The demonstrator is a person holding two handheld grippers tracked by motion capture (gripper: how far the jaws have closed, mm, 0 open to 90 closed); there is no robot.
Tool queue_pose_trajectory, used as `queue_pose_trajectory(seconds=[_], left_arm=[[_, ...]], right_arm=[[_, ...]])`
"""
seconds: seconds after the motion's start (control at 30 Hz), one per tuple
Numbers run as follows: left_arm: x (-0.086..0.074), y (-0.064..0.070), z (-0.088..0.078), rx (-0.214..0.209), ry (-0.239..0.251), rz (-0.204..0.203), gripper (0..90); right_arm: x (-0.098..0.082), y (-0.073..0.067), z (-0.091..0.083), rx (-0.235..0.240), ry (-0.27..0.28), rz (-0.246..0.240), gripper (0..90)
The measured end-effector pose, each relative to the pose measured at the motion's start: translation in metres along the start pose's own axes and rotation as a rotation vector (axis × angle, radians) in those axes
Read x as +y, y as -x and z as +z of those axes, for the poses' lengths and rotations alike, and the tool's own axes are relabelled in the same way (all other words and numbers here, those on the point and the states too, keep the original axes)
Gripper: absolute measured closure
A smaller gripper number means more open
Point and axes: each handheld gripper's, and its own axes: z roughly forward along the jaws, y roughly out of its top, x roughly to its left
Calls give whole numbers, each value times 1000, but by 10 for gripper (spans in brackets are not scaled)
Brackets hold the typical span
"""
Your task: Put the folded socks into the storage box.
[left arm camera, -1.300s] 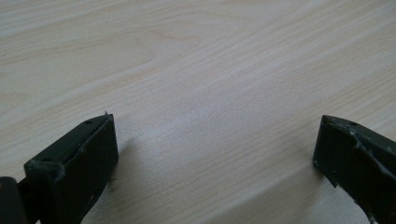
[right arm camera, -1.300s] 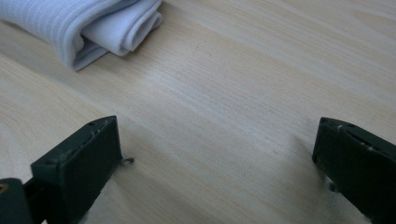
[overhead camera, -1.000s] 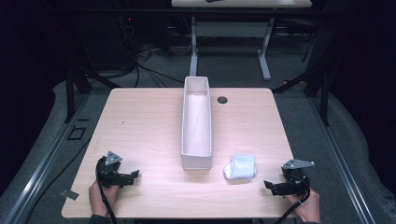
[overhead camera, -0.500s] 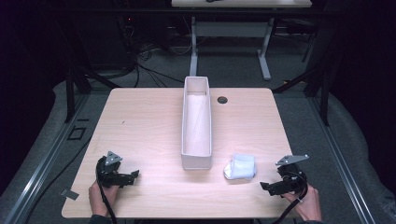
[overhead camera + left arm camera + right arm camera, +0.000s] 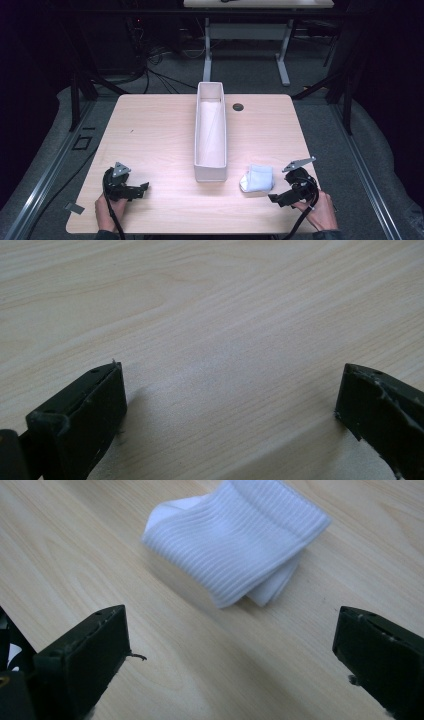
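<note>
A folded white ribbed cloth (image 5: 257, 179) (image 5: 240, 537) lies on the wooden table (image 5: 150, 130), just right of the near end of a long white open box (image 5: 210, 131). My right gripper (image 5: 278, 197) (image 5: 230, 650) is open, a short way to the cloth's near right, its jaws pointing at it with nothing between them. My left gripper (image 5: 140, 188) (image 5: 230, 400) rests open at the table's near left corner, over bare wood.
A small dark round hole (image 5: 238, 107) sits in the tabletop right of the box's far end. Cables trail from both grippers over the near edge. Another table's legs (image 5: 207, 45) stand on the floor beyond.
My right gripper has tilted and shifted slightly toward the near edge, turning its jaws toward the cloth. The left gripper, cloth and box have stayed put.
</note>
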Motion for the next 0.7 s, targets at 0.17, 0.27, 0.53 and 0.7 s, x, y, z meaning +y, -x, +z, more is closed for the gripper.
queue_pose_trajectory(seconds=[0.17, 0.27, 0.53, 0.7], left_arm=[[0, 0, 0, 0, 0, 0, 0], [0, 0, 0, 0, 0, 0, 0], [0, 0, 0, 0, 0, 0, 0], [0, 0, 0, 0, 0, 0, 0]], right_arm=[[13, -2, 1, 8, -20, -8, 10], [20, -5, 3, 10, -32, -16, 0], [37, -16, 16, 17, -64, -80, 0], [44, -18, 29, 42, -114, -99, 15]])
